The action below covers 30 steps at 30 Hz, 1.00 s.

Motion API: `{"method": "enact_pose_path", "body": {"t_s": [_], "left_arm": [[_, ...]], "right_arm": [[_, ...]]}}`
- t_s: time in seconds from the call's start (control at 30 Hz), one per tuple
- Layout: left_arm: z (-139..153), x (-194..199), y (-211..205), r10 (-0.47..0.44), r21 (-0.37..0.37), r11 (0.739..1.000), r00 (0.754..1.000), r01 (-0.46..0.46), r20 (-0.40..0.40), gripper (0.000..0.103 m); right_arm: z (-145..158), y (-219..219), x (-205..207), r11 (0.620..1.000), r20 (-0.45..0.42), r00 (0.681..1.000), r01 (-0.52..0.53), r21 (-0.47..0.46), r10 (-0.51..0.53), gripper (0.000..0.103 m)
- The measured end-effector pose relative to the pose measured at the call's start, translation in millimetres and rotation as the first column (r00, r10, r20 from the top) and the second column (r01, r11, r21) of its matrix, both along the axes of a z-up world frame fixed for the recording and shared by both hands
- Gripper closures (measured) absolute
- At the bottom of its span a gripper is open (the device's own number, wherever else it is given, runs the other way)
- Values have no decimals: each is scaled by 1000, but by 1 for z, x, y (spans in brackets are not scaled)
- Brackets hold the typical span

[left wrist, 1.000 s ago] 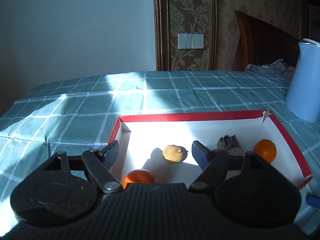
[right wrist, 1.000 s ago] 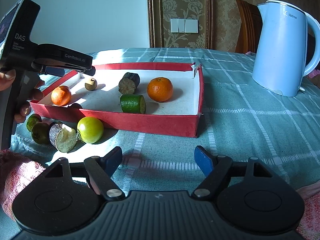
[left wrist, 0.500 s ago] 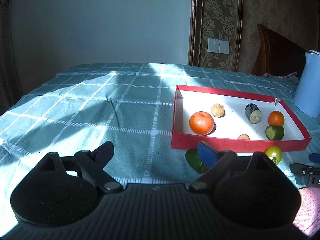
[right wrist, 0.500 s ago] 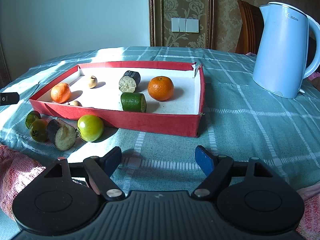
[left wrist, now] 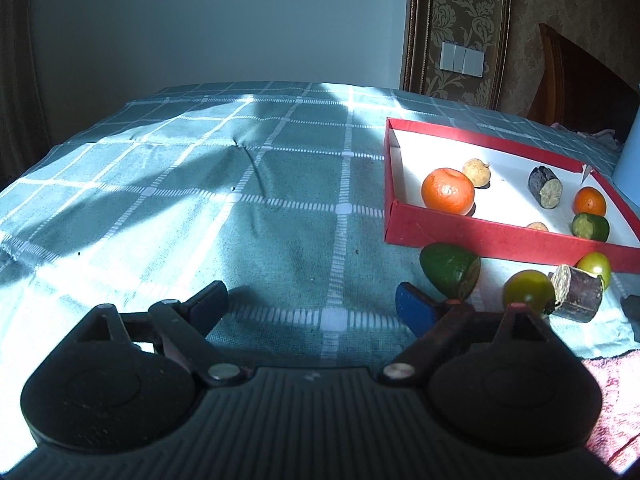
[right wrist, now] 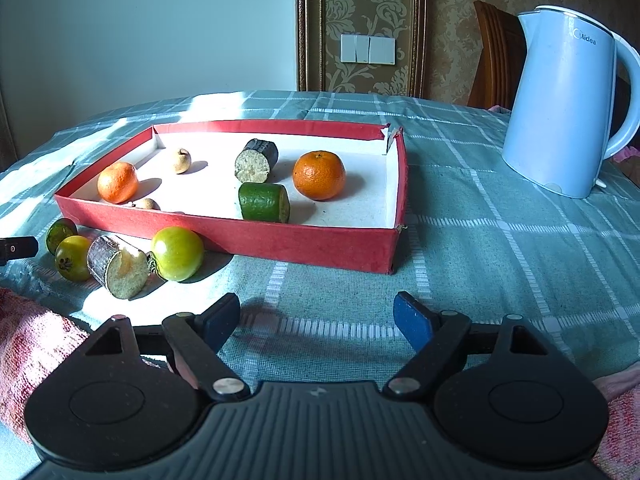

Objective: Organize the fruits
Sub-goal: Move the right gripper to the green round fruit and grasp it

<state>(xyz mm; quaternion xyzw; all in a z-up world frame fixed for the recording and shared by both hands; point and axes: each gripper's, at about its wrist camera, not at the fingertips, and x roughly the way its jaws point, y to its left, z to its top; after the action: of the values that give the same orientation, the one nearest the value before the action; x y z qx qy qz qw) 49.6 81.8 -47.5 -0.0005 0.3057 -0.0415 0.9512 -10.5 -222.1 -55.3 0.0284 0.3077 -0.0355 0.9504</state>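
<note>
A red tray (right wrist: 280, 240) with a white floor holds two oranges (right wrist: 319, 175), a green cut piece (right wrist: 264, 202), a dark cut piece (right wrist: 257, 160) and two small pale fruits. On the cloth in front of its near left corner lie a green tomato (right wrist: 177, 253), a cut dark stalk piece (right wrist: 118, 266), a second tomato (right wrist: 72, 258) and a green half fruit (left wrist: 450, 270). My left gripper (left wrist: 310, 298) is open and empty, low over the cloth just left of that half fruit. My right gripper (right wrist: 317, 307) is opening, empty, in front of the tray.
A pale blue kettle (right wrist: 564, 104) stands right of the tray. A pink towel (right wrist: 24, 328) lies at the near table edge. A wooden chair (right wrist: 496, 56) stands behind the table. Checked green cloth (left wrist: 200, 200) stretches left of the tray.
My left gripper pulled back out of the tray, swung left and sank toward the cloth, its jaws spreading wider. The right gripper stayed put, jaws slightly wider.
</note>
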Motion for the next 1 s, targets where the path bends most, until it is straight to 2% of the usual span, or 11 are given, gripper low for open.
{"method": "enact_pose_path", "body": {"t_s": [0.13,0.27,0.37,0.57,1.0], "left_arm": [[-1,0,0,-10,-5,1000,1000,10,-1,7],[-2,1,-3,-4,17,1000,1000,4,-9,3],[-2,1,-1,-5,3,1000,1000,5,-8,1],[-3,2,-3,-3,20,1000,1000,3,-16,0],[-3,2,-3,-3,20,1000,1000,3,-16,0]], "right_arm": [[2,11,-4,999,13,1000,-20,-43,21,19],[7,21,-4,998,30,998,-63,6,63,19],[11,30,1,998,45,997,-61,-12,61,19],[17,39,13,997,48,996,-72,27,70,19],[15,52,33,986,20,993,-115,125,113,47]]}}
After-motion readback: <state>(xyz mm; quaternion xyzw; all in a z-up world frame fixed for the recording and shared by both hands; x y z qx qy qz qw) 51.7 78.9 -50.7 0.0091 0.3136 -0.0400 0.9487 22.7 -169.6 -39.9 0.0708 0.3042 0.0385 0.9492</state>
